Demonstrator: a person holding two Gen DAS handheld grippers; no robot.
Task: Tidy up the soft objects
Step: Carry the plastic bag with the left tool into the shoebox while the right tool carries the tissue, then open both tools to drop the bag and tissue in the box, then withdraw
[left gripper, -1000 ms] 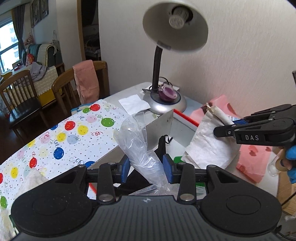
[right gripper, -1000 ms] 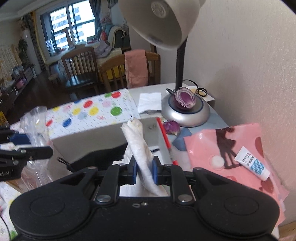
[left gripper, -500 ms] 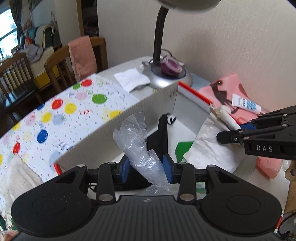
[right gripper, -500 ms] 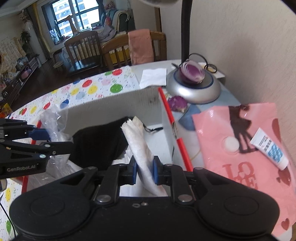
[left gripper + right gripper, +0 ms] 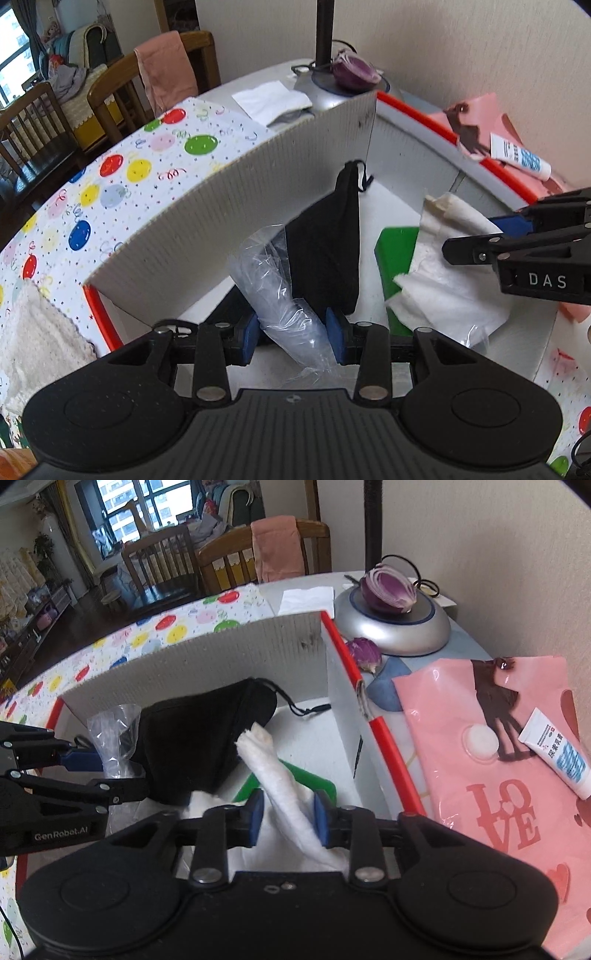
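A grey corrugated box [image 5: 258, 195] with a red rim holds a black pouch [image 5: 325, 251], a green flat item [image 5: 395, 247] and a white cloth [image 5: 450, 295]. My left gripper [image 5: 292, 338] is low over the box's near side, shut on a crumpled clear plastic bag [image 5: 273, 288]. My right gripper [image 5: 288, 818] hangs over the box's right half with its jaws opening. The twisted white cloth [image 5: 277, 771] stands between its pads, leaning on the right one with a gap at the left. Each gripper shows in the other's view: right gripper [image 5: 476, 236], left gripper [image 5: 118, 771].
Behind the box a lamp base [image 5: 424, 635] carries a halved red onion [image 5: 388, 590]. To the right lie a pink LOVE bag [image 5: 498, 775] and a white tube [image 5: 554, 753]. A balloon-print tablecloth [image 5: 110, 177], a cream knitted cloth [image 5: 33, 332] and chairs [image 5: 122, 92] are on the left.
Both grippers have come down into the box. The right jaws have spread apart and no longer pinch the white cloth. The left still holds the plastic bag.
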